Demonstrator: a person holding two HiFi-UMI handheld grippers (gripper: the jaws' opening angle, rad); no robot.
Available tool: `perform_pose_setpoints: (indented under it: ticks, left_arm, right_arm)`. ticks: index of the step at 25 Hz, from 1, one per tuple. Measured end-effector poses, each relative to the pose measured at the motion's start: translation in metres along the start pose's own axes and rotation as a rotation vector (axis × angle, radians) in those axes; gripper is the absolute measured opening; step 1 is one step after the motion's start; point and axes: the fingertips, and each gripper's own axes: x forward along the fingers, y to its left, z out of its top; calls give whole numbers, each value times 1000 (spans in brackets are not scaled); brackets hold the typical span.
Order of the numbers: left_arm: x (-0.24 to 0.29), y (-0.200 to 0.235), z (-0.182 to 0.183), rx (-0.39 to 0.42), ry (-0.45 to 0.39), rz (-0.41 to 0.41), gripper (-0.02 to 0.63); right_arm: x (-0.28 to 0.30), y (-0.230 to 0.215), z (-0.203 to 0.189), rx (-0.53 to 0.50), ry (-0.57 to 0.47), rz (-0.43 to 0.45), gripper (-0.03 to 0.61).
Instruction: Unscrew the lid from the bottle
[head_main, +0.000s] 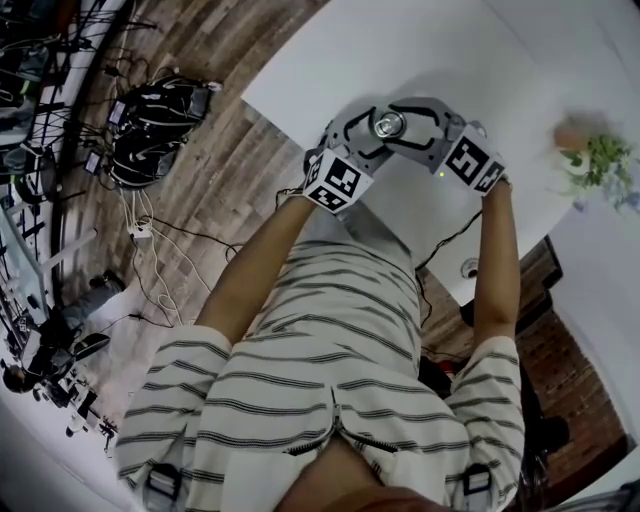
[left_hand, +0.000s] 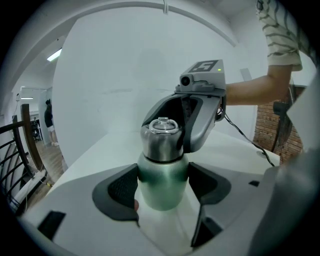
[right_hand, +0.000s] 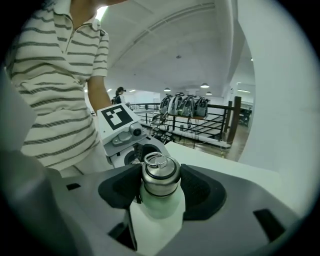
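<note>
The head view looks steeply down over the person onto the counter, with the bottle near 12 o'clock. The left gripper view, close behind its fingers, faces the right gripper. The right gripper view faces back at the left gripper. Both share the lid.

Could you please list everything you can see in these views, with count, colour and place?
bottle: one, pale green, upright between both grippers
lid: one, silver with a ring on top, on the bottle
table: one, white, beneath the grippers
potted plant: one, green, on the table, right in the head view
cables and gear: one pile, black, on the wooden floor
railing: one, dark, background of the right gripper view
striped shirt: one, white with dark stripes, on the person
left gripper: one, grey, closed on the bottle's body
right gripper: one, grey, closed on the lid
</note>
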Motion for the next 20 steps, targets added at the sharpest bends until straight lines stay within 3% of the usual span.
perform_pose_setpoints:
  ticks: [5,12,15,16,20]
  left_arm:
    - [-1,2,0,2,3,-5,314]
    - [-1,2,2,3,8,-8,314]
    - [0,1,2,4,7,-5,316]
    - [0,0,1,3,6,-5,314]
    - [-3,3,0,-3,6,-2,314]
  right_arm:
    - [1,1,1,-53,37,138,255]
    - [-1,1,1,-80,86,185,250]
    - [-2,1,0,-34,77,140,272]
    - [-3,0,2,-11,60,107,326]
    - [-9,-8,18,85,-52,-126,342]
